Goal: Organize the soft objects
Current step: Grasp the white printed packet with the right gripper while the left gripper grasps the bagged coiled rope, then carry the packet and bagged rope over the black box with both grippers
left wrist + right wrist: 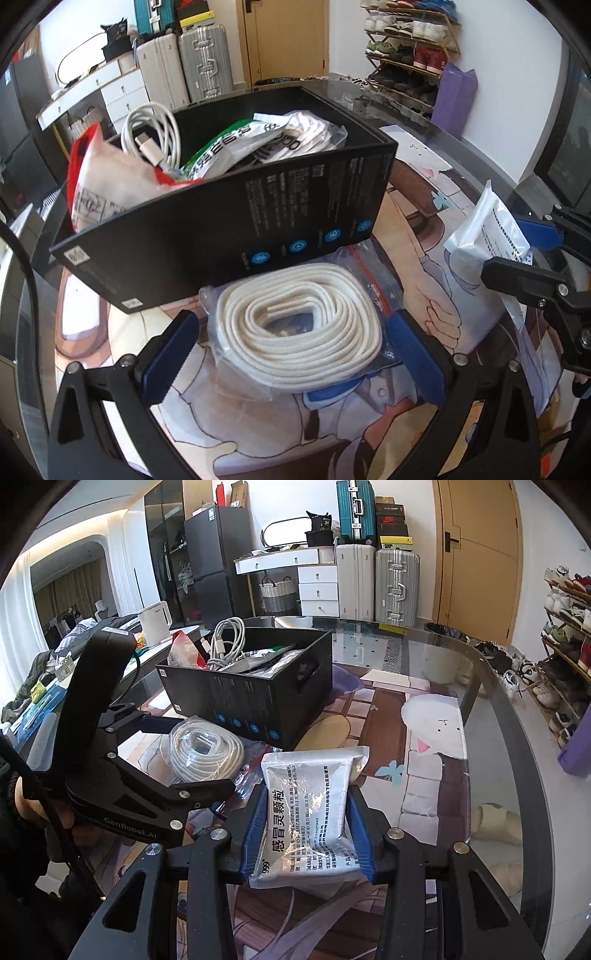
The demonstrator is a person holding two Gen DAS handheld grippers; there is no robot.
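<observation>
A clear zip bag holding a coiled white rope [299, 332] lies on the printed mat just in front of the black box [221, 214]. My left gripper [291, 321] is open, a blue pad on each side of the bag, not pressing it. The box holds a white cable [155, 136], a red-and-white pouch [99, 177] and a green-and-white pouch [229, 147]. My right gripper [308, 794] is shut on a white medicine packet [310, 812], held above the mat to the right of the rope bag [207, 749]. The left gripper [199, 755] hangs over that bag.
The mat lies on a round glass table [491, 686] whose edge curves along the right. A white kettle [155, 622] stands behind the box at the left. Suitcases [397, 587], drawers and a shoe rack [410, 55] line the walls beyond.
</observation>
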